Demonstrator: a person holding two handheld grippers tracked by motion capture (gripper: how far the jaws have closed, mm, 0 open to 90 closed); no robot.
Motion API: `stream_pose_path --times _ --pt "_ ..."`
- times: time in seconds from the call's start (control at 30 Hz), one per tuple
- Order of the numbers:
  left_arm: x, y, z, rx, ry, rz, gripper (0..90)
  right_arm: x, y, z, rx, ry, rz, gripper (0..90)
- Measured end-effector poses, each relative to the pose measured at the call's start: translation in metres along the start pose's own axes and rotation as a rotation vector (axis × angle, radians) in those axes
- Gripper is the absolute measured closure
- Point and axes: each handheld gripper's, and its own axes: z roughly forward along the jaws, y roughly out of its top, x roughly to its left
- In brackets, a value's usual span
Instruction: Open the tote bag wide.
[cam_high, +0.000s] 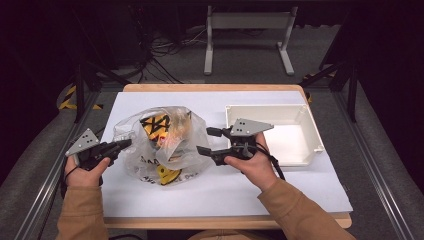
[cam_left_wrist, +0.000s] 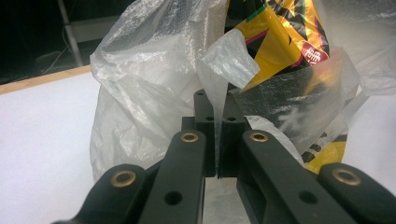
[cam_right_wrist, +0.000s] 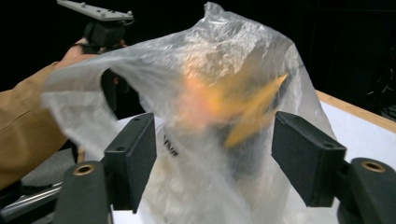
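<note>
Yellow packet blurred behind clear plastic bag film, its print unreadable and lower part hidden.

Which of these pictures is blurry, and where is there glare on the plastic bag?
Right gripper view: the plastic bag and the orange packet inside it smear with motion blur. Left gripper view: sharp, with white glints on the bag's crinkles beside the yellow snack packet. High view: evenly lit table, dark surroundings, soft glare on the bag.
</note>
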Motion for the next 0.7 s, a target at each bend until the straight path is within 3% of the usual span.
stream_pose_path --times 0.37,0.47,0.6,0.7 --pt "0.0 -0.001 -0.001 -0.004 -0.004 -0.009 89.2 0.011 0.01 0.021 -0.021 -0.034 -0.063 20.8" --pt "0.0 -0.001 -0.002 -0.005 -0.007 -0.012 88.7 0.014 0.009 0.024 -0.051 -0.064 -0.078 18.9" --pt "0.0 -0.002 -0.004 -0.004 -0.006 -0.017 88.3 0.016 0.009 0.028 -0.05 -0.053 -0.057 17.7" --pt "0.0 -0.003 -0.005 -0.006 -0.005 -0.02 87.1 0.018 0.008 0.032 -0.043 -0.065 -0.071 15.6"
